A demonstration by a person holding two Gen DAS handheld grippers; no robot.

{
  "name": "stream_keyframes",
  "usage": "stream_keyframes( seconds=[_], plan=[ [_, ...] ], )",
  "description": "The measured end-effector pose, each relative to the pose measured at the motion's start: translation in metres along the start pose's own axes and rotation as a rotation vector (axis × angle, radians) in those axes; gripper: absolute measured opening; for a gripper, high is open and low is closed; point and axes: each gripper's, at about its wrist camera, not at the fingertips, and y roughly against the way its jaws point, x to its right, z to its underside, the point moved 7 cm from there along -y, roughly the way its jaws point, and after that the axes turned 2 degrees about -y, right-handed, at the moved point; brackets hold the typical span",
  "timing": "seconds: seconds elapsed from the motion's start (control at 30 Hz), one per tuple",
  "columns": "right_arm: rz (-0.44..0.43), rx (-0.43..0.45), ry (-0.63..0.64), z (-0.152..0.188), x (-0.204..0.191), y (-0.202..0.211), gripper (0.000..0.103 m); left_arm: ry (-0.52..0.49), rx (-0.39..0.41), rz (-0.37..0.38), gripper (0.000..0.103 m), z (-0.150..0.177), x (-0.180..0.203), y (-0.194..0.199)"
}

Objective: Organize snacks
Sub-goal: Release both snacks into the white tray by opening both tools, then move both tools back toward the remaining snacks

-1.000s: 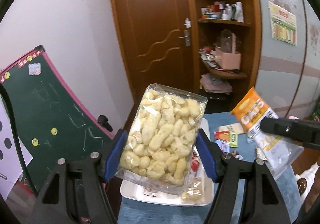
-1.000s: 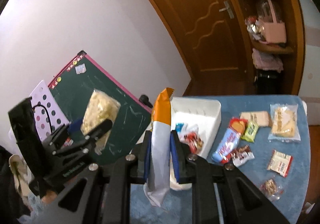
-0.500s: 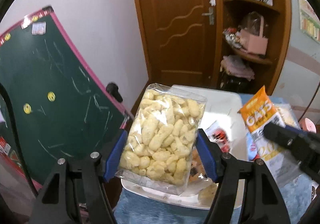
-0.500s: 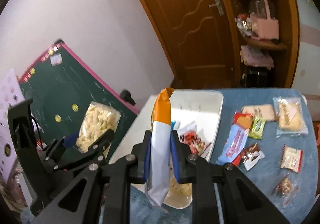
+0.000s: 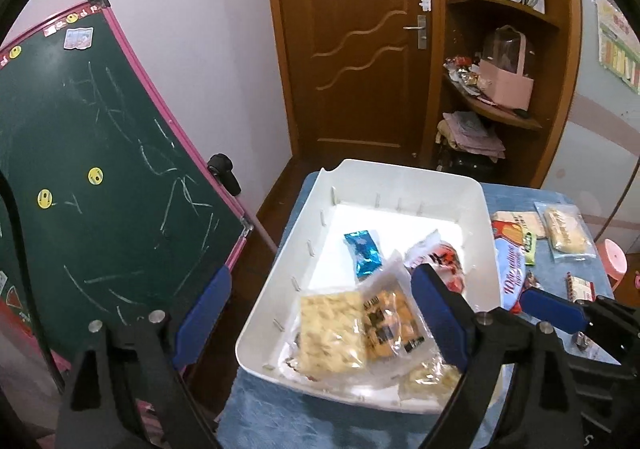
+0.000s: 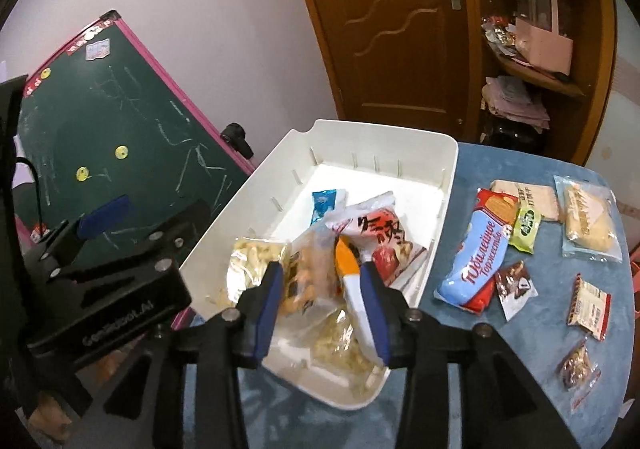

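I am looking down over the white bin (image 5: 486, 225), which is sitting on the blue table cover (image 6: 532, 333), with the snacks split between the two.

My left gripper (image 5: 320, 313) is hanging over the bin's near left corner with its jaws spreading wide; nothing is pinched between them. Below it the clear bag of pale puffs (image 5: 332, 333) is lying flat on the bin floor, its yellow pieces showing through the film, with a clear pack of orange crackers (image 5: 394, 323) overlapping it at 3 o'clock.

My right gripper (image 6: 324, 305) is opening too. The orange-and-white oats pouch (image 6: 352, 285) is standing on edge between the blue pads, leaning against the right one, and I am not seeing the left pad on it, so it is no longer being squeezed. Its orange top is pointing toward 12 o'clock, into the bin.

Deeper in the bin, a small shiny blue packet (image 6: 325, 205) is lying at 11 o'clock of the pouch and a white bag with red print (image 6: 380, 233) at 1 o'clock.

On the cover at 3 o'clock of the bin, loose snacks are lying apart from one another: a long blue-and-red biscuit pack (image 6: 476, 253), a small green packet (image 6: 529, 227), a clear pack of pale cake (image 6: 590, 225), and a small brown-and-white sachet (image 6: 516, 287).
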Motion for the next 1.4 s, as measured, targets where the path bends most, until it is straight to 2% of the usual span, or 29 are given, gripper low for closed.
stream_keyframes(
  seconds=[0.33,0.5,0.63,0.73,0.8,0.87,1.0,1.13,1.27,1.33,1.4],
  plan=[
    [0.037,0.082,0.015,0.010,0.010,0.058,0.041,-0.003,0.025,0.068,0.091,0.013,0.026,0.051],
    [0.060,0.152,0.009,0.016,0.025,0.096,0.041,-0.050,0.042,0.070,0.091,0.017,0.048,0.078],
    [0.096,0.171,-0.003,0.030,0.048,0.118,0.041,-0.100,0.036,0.096,0.091,0.024,0.077,0.094],
    [0.144,0.182,-0.024,0.046,0.076,0.134,0.042,-0.142,0.030,0.126,0.091,0.029,0.105,0.102],
    [0.174,0.183,-0.054,0.057,0.100,0.143,0.047,-0.174,0.022,0.152,0.091,0.032,0.127,0.106],
    [0.200,0.184,-0.098,0.068,0.128,0.150,0.051,-0.211,0.015,0.184,0.091,0.036,0.153,0.108],
    [0.238,0.173,-0.185,0.093,0.189,0.165,0.051,-0.271,-0.016,0.252,0.091,0.046,0.200,0.108],
    [0.240,0.150,-0.227,0.116,0.232,0.172,0.051,-0.312,-0.058,0.312,0.091,0.054,0.238,0.100],
    [0.212,0.105,-0.211,0.131,0.266,0.167,0.051,-0.358,-0.108,0.363,0.091,0.053,0.265,0.080],
    [0.222,0.067,-0.197,0.138,0.281,0.160,0.051,-0.412,-0.140,0.398,0.091,0.050,0.280,0.063],
    [0.195,0.032,-0.205,0.143,0.292,0.152,0.051,-0.497,-0.176,0.381,0.091,0.048,0.293,0.043]
  ],
)
